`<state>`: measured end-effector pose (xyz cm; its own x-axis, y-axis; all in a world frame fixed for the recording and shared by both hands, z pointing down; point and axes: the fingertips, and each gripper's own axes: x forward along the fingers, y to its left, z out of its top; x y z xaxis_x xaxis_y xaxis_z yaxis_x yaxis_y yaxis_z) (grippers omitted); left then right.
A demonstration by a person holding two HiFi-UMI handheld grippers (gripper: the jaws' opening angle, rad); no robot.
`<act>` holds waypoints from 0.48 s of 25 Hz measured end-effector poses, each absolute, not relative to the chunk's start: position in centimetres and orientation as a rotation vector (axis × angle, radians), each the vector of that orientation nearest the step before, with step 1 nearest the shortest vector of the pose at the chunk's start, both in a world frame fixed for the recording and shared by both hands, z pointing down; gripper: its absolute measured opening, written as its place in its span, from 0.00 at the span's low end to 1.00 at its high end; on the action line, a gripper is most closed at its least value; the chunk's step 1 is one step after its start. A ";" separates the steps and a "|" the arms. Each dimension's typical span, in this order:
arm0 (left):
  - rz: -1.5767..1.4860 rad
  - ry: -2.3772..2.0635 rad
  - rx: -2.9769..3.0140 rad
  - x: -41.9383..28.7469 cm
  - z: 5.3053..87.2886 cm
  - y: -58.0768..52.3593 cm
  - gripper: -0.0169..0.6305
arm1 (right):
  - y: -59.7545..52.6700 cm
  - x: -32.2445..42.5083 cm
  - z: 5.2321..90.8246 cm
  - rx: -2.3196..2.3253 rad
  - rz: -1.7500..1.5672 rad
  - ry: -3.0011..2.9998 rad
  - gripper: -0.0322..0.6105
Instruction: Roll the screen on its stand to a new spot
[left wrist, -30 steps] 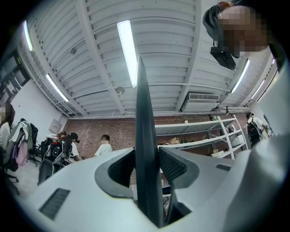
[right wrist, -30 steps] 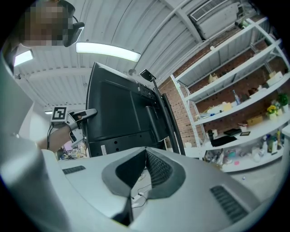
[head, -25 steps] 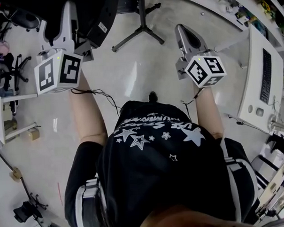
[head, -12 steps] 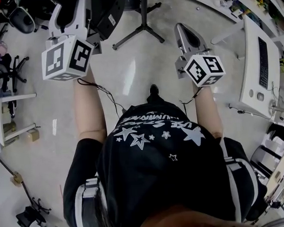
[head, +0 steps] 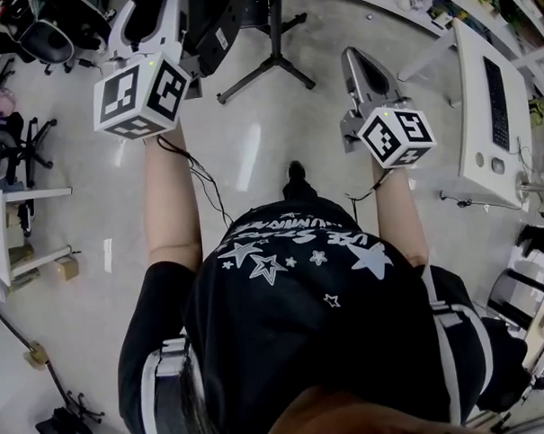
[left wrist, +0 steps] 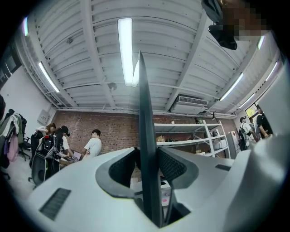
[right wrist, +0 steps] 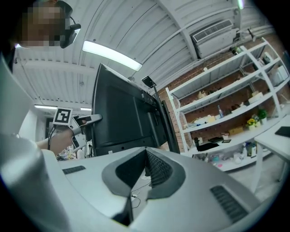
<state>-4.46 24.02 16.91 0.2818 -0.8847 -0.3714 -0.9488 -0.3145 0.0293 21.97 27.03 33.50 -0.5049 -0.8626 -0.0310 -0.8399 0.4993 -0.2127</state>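
The screen (head: 211, 18) is a big dark panel at the top of the head view. In the left gripper view its edge (left wrist: 146, 113) rises as a thin dark slab straight between the jaws. My left gripper (head: 151, 14) is shut on that edge, both pads (left wrist: 171, 164) pressed against it. The right gripper view shows the screen's back (right wrist: 122, 118) with the left gripper (right wrist: 99, 118) on its far side. My right gripper (head: 355, 60) hangs apart from the screen over bare floor, jaws shut (right wrist: 146, 156) on nothing.
A black stand with spread legs (head: 267, 63) rises just right of the screen. A white desk with a keyboard (head: 488, 112) runs along the right. Chairs (head: 21, 133) and a white table (head: 2, 223) crowd the left. Shelves (right wrist: 226, 104) line a brick wall; people (left wrist: 93, 145) are at the far left.
My left gripper has moved up and forward in the head view, still on the screen's edge. The right gripper has hardly moved.
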 end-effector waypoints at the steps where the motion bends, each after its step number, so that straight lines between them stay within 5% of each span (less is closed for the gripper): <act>1: 0.473 1.704 -2.353 -4.3 17.0 24.3 0.30 | 27.4 22.1 33.2 -1.488 -0.249 2.598 0.06; 12: 0.431 1.658 -2.285 -3.0 17.1 27.5 0.31 | 31.1 21.6 32.2 -1.469 -0.219 2.593 0.06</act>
